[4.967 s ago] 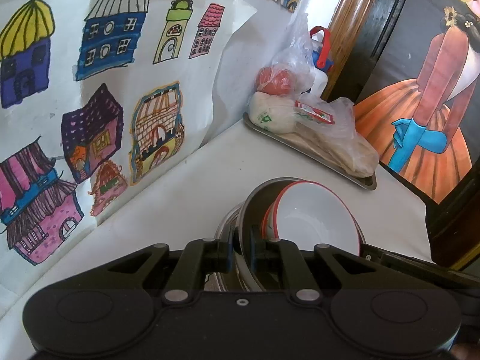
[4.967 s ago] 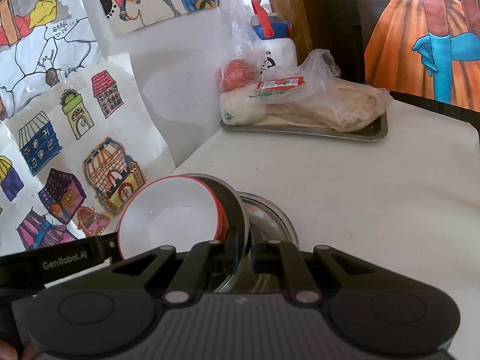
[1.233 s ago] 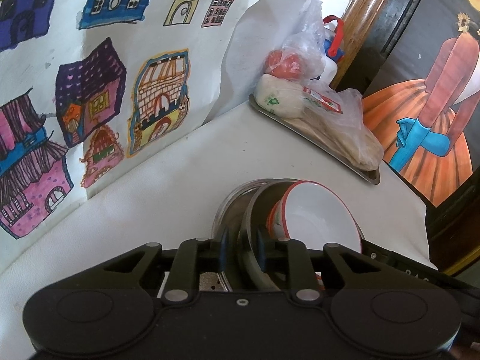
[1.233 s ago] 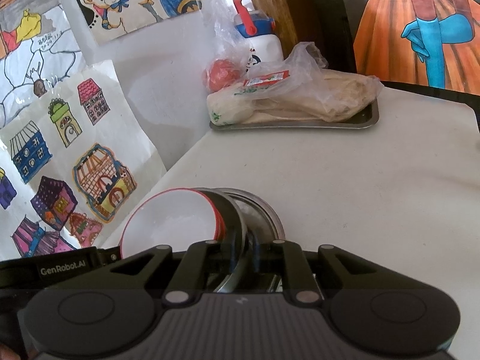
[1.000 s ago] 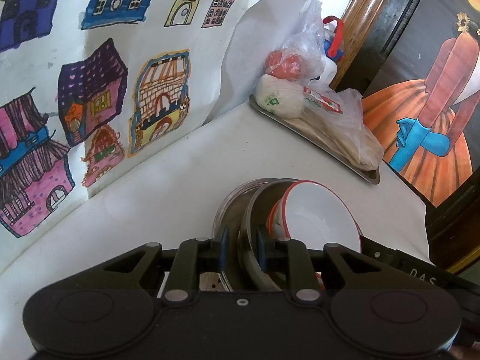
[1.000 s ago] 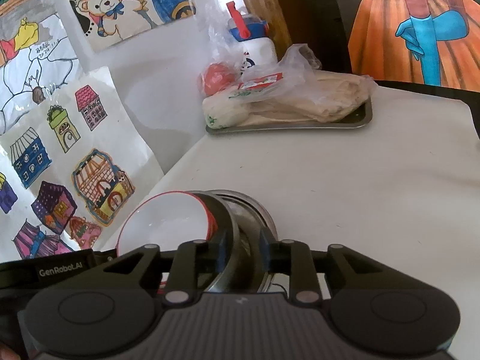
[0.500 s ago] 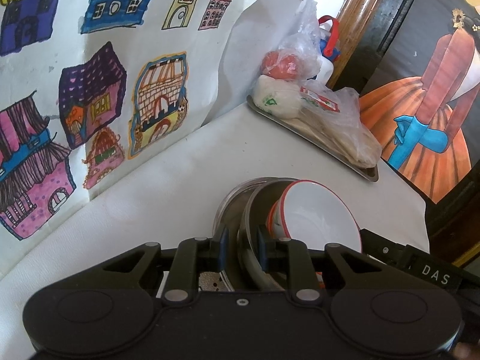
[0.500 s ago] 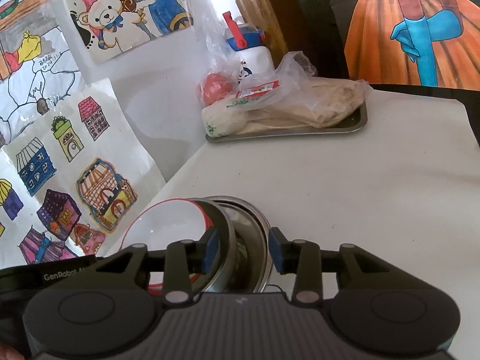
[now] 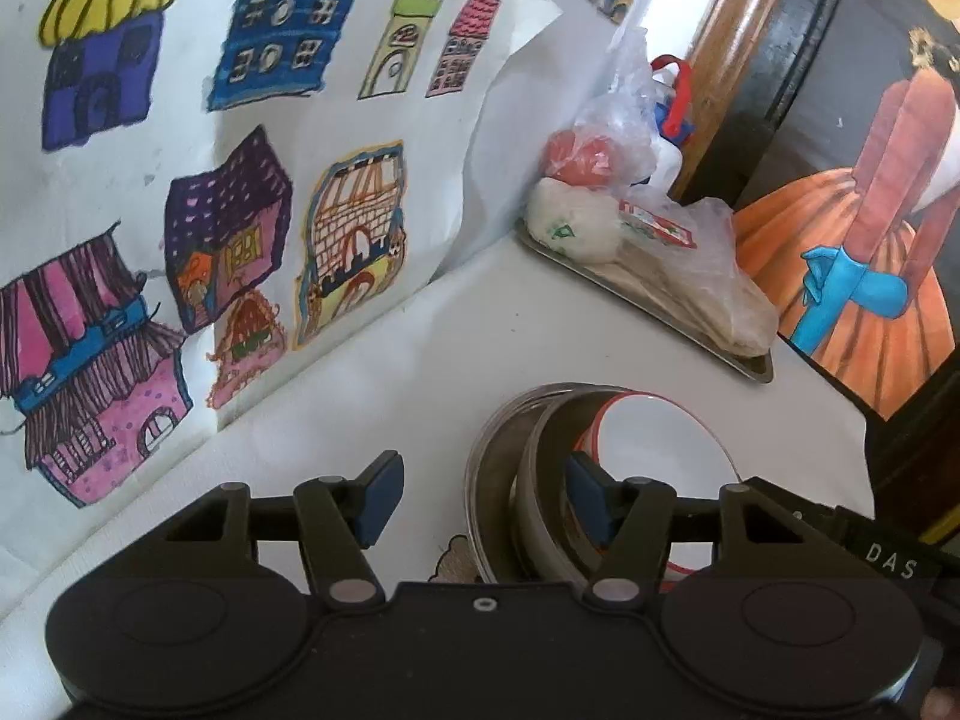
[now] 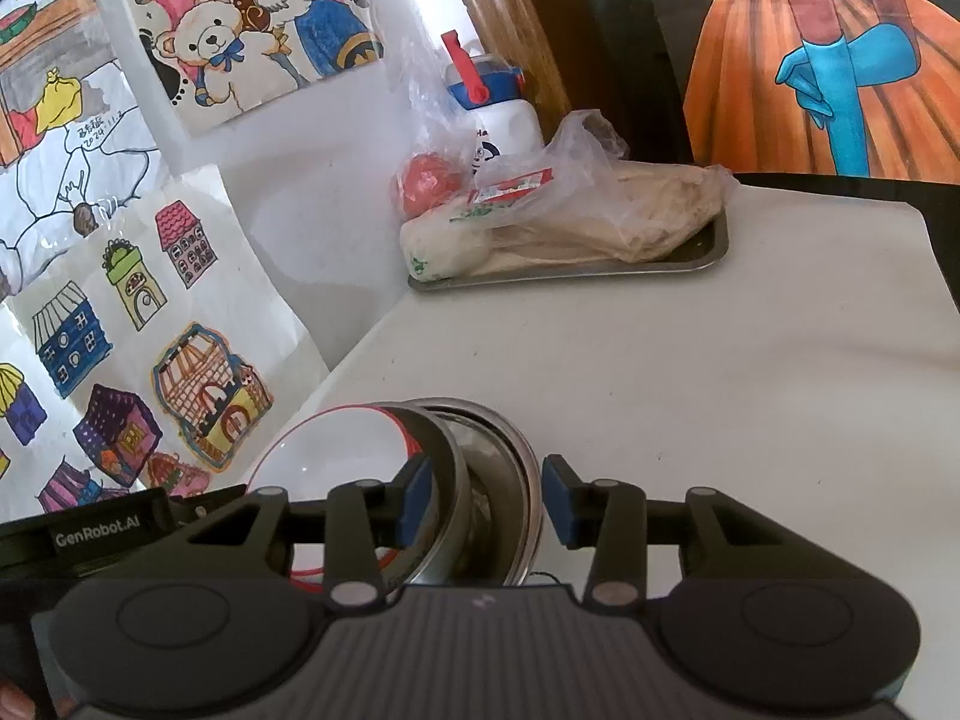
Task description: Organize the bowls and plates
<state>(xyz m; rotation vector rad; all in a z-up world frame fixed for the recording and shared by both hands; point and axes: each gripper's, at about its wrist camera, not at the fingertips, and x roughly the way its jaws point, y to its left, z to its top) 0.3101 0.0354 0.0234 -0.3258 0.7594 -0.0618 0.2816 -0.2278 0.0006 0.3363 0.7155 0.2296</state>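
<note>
Left wrist view: stack of bowls sits on the white table [image 9: 456, 324], close in front of both grippers. Outermost is a steel bowl [image 9: 489, 462], a second steel bowl [image 9: 543, 480] is nested in it and looks tilted, and a white bowl w/ red rim [image 9: 654, 444] sits innermost, its opening tipped toward the right side of this view.

Left gripper [image 9: 483, 495] has jaws spread wide and opening at this moment. The steel rims stand between its blue pads; left pad is clear of the stack w/ a gap of table, right pad is next to the inner steel rim, contact I cannot tell.

Right wrist view shows the same stack from the other side: white bowl [image 10: 342, 450] at left, steel rims [image 10: 510, 462] at centre. Right gripper [image 10: 486, 498] is also spread and opening; rims are between its pads, right pad apart from the outer rim, left pad just beside the inner one.

Further back, near the wall corner, a metal tray [image 10: 708, 246] carries plastic bags of food [image 10: 600, 210], a red round item [image 10: 426, 183], and behind it a white bottle w/ blue-red cap [image 10: 504, 114]. Children's drawings of houses [image 9: 228, 180] hang on the wall at left. A painting of a figure in an orange dress [image 9: 870, 228] stands at right.
</note>
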